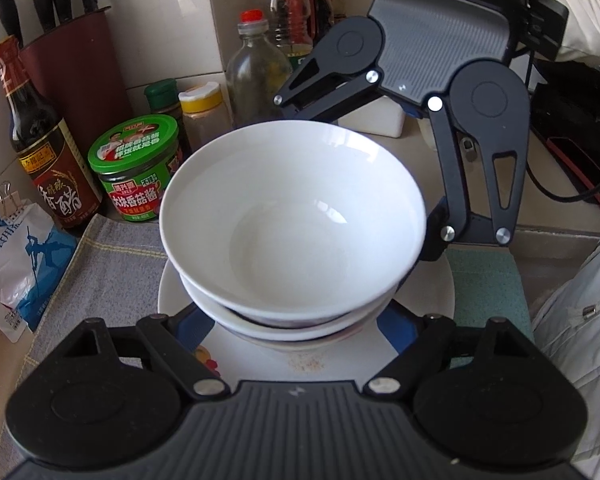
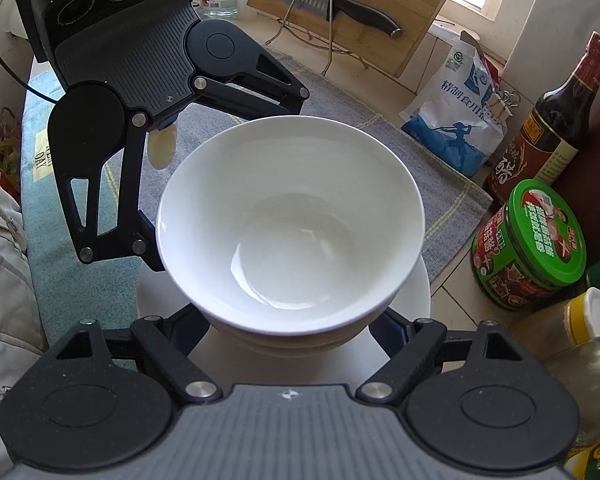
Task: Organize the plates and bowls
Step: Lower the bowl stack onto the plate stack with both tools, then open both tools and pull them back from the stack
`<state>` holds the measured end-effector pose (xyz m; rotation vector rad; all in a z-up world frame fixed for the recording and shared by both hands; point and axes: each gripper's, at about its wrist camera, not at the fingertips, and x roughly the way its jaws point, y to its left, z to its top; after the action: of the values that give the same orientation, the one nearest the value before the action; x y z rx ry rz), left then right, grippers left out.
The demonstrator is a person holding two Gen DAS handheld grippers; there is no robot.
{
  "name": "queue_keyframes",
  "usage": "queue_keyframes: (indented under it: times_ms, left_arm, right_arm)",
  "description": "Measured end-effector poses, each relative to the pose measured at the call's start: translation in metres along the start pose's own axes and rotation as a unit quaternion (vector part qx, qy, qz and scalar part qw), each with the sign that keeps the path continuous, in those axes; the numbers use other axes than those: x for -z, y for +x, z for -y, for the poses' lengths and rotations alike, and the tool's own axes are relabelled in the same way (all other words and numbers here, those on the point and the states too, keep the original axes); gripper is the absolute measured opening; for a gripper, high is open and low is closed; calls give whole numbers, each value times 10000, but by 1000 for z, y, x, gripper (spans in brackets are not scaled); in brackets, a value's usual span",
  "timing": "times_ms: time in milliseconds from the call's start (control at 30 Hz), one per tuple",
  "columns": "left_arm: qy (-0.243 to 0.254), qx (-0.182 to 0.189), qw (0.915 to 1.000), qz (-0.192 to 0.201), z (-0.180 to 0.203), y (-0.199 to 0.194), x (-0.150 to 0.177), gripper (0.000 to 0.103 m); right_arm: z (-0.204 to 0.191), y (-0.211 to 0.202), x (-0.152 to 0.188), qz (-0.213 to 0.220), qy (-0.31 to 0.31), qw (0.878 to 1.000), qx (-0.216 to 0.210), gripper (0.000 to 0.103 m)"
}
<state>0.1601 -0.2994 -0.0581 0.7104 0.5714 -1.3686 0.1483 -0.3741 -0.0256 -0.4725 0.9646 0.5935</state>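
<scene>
Left gripper (image 1: 296,320) spread wide, one finger each side of the bowl stack (image 1: 292,312) low near its base; fingertips run under the bowls, so contact not visible. Right gripper (image 2: 296,324) same deal from the opposite side: spread, fingers flanking the stack base, tips hidden. Each gripper shows in the other's view across the bowls

Top white bowl (image 1: 292,216) upright, empty, nested in at least one more white bowl; a darker rim shows under that. Stack sits on a white plate (image 1: 300,364) with a colourful print and a small brownish speck patch on the near part. Plate rests on a grey checked cloth (image 1: 108,272) on the bench, teal mat (image 1: 484,284) beside it

Around it: green-lidded sauce jar (image 1: 136,168) just beside the cloth, dark vinegar bottle (image 1: 40,148), blue-white salt bag (image 1: 16,264) with binder clips, yellow-cap spice jar (image 1: 202,112), clear red-cap bottle (image 1: 254,68), knife block (image 1: 72,60). Right wrist view also shows a bamboo cutting board (image 2: 356,8) leaning on a wire rack with a black-handled knife (image 2: 340,4) across it
</scene>
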Motion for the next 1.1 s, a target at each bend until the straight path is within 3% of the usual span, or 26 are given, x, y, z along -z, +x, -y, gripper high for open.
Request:
queue_keyframes:
  times_ms: [200, 433, 700, 833, 933, 1000, 1100]
  left_arm:
    - [75, -112, 9999, 89, 0, -5, 2, 95]
    - [-197, -448, 9985, 233, 5, -17, 12, 98]
    - [-802, -1066, 9869, 911, 12, -53, 41, 102]
    - [-895, -1552, 9767, 1178, 23, -73, 56, 102]
    - [-1078, -1820, 9686, 1309, 28, -89, 61, 102]
    - [-1359, -1860, 9642, 1312, 27, -99, 63, 102]
    - [-1764, -1804, 9594, 1258, 26, -114, 66, 102]
  right_arm:
    - [0, -4, 0, 158, 148, 9997, 64, 101]
    - [-6, -9, 4, 152, 377, 9989, 225, 102]
    - [-35, -17, 1, 20, 1218, 9878, 969, 103]
    - [-50, -16, -5, -116, 2079, 9665, 1503, 103]
    - [-59, -15, -8, -154, 3002, 9377, 1745, 103]
    - [-69, -16, -9, -85, 3585, 9149, 1856, 103]
    - [-89, -16, -10, -42, 4476, 8699, 2069, 103]
